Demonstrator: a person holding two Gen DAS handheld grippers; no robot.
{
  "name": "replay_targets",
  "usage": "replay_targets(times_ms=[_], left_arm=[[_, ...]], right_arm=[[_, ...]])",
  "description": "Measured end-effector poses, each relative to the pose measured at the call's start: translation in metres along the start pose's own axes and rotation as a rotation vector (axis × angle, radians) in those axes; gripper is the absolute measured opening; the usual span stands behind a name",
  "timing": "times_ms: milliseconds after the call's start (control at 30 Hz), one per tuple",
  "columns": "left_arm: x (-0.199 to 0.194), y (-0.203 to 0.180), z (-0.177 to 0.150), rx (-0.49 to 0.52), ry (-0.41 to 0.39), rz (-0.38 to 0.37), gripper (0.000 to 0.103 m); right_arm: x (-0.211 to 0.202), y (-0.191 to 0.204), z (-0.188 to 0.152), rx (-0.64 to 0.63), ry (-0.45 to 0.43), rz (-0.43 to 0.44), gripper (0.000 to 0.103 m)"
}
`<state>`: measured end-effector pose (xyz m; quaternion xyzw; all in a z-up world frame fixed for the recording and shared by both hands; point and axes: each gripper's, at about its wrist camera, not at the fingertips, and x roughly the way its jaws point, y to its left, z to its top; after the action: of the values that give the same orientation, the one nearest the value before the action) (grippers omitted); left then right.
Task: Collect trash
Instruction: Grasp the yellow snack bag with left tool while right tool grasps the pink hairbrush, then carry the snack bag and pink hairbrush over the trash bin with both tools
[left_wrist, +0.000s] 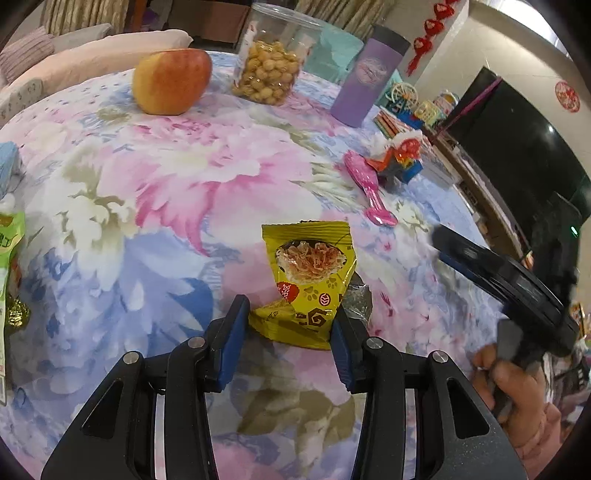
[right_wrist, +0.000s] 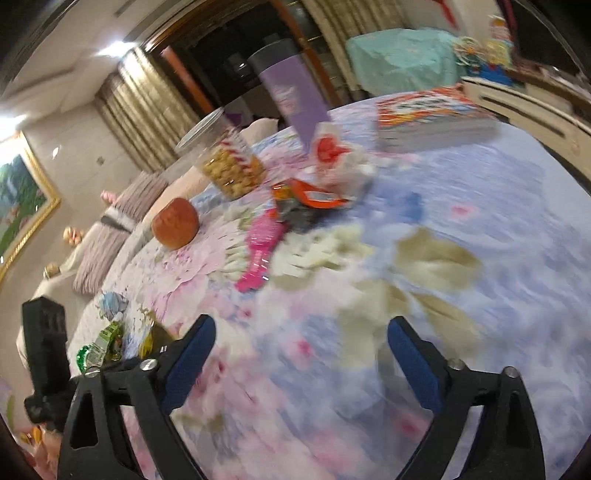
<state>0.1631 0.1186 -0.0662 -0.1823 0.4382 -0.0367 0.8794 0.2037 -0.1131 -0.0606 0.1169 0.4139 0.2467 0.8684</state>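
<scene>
Left gripper (left_wrist: 286, 332) nearest the lens: jaws half closed and pinching the lower edge of a yellow snack wrapper (left_wrist: 308, 280), which is held up over the flowered table (left_wrist: 147, 192). Right gripper (right_wrist: 301, 360): jaws spread, nothing between them, aimed at the orange wrapper (right_wrist: 306, 199) lying at 12 o'clock beside a pink toy (right_wrist: 260, 254). More wrappers (right_wrist: 107, 343) are seen at 9 o'clock near the table edge.

Risks, as judged: the yellow wrapper is caught only by its hem and could slip out if swung fast. The right view is blurred, so the toy could be taken instead of the wrapper.

Containers: a clear jar (left_wrist: 271, 59), roughly half filled with round golden snacks; a purple lidded cup (left_wrist: 365, 77), contents hidden. An apple (left_wrist: 171, 79) is not trash.
</scene>
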Motion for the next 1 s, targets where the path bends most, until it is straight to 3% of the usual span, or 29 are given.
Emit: replay_targets(times_ms=[100, 333, 433, 500, 567, 767, 1000], left_arm=[[0.001, 0.001, -0.001, 0.003, -0.022, 0.0, 0.042], [0.001, 0.006, -0.002, -0.003, -0.053, -0.027, 0.042], [0.001, 0.005, -0.002, 0.006, -0.055, -0.021, 0.042], [0.001, 0.004, -0.003, 0.011, -0.057, -0.016, 0.042], [0.001, 0.003, -0.003, 0.012, -0.057, -0.014, 0.041], [0.0, -0.005, -0.005, 0.039, -0.059, 0.019, 0.041], [0.002, -0.048, -0.023, 0.079, -0.009, -0.083, 0.04]], right_arm=[[0.024, 0.02, 0.01, -0.045, 0.016, -0.016, 0.073], [0.069, 0.041, 0.028, -0.109, 0.053, -0.081, 0.063], [0.081, 0.046, 0.031, -0.139, 0.075, -0.131, 0.049], [0.082, 0.046, 0.031, -0.148, 0.077, -0.147, 0.027], [0.076, 0.041, 0.028, -0.134, 0.072, -0.134, 0.023], [0.041, 0.033, 0.012, -0.082, 0.047, -0.057, 0.022], [-0.026, 0.019, -0.025, -0.046, 0.008, -0.008, 0.022]])
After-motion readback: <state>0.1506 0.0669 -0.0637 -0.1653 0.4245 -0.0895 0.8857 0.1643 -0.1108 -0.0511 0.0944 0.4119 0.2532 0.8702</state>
